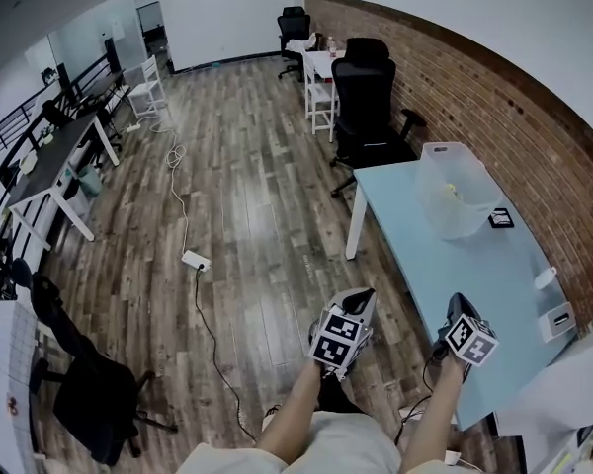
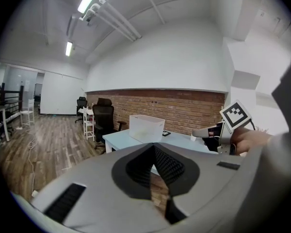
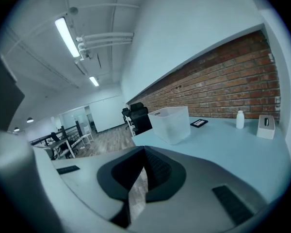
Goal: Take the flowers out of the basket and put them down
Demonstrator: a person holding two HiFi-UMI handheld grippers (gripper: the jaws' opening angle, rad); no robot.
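Both left gripper [image 1: 364,294] and right gripper [image 1: 457,301] are closed, empty, facing the basket [image 1: 459,200].

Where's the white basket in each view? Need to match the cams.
Head view: basket upper right, on the blue table.
Left gripper view: basket at centre, mid-height.
Right gripper view: basket just right of centre.
Shared landmark: the brick wall behind the basket in all three.

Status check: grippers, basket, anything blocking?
Left gripper shut, empty. Right gripper shut, empty. Basket on table, contents unclear. Nothing in the way.
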